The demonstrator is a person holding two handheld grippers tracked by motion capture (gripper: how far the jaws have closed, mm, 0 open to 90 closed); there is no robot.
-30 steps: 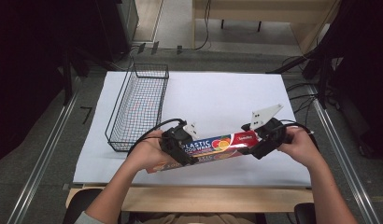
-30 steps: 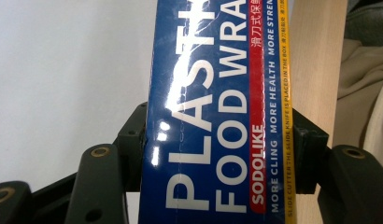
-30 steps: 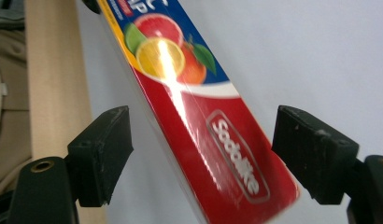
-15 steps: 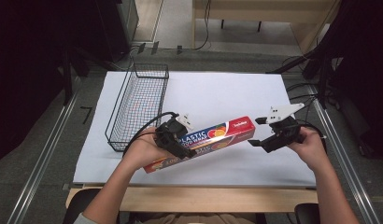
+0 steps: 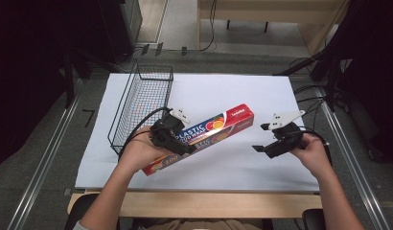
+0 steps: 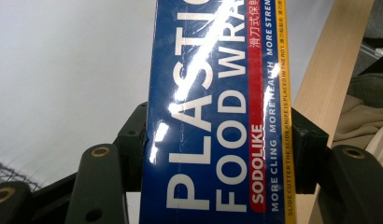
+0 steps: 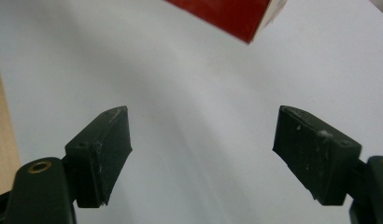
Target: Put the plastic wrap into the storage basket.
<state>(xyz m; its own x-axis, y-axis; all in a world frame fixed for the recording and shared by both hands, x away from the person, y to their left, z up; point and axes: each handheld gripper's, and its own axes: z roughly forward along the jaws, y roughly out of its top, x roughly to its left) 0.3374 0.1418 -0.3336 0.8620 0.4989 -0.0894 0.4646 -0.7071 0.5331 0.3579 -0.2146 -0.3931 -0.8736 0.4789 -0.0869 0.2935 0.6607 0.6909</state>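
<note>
Table edge [image 5: 199,203]: pale wood strip, nearest the person; both forearms come in over it.
White sheet [image 5: 242,165]: covers the table top, a plain working surface under everything.
Left gripper [image 5: 171,135]: near left of centre, held in the left hand; its jaws are clamped across the plastic wrap box, one jaw on each long side in the left gripper view, so this gripper alone carries the box.
Plastic wrap box [image 5: 200,138]: long carton, blue face with red ends, printed "PLASTIC FOOD WRAP". It slants from near left to far right, apparently lifted off the sheet, its far red end free. The grip sits toward the near half, probably leaving the far end out as a lever.
Right gripper [image 5: 264,137]: near right, in the right hand, jaws wide apart and holding nothing. It sits near the box's red end but not touching it, likely standing clear.
Wire basket [image 5: 143,103]: black mesh, far left, long side running near to far, empty; a likely destination for the box.
</note>
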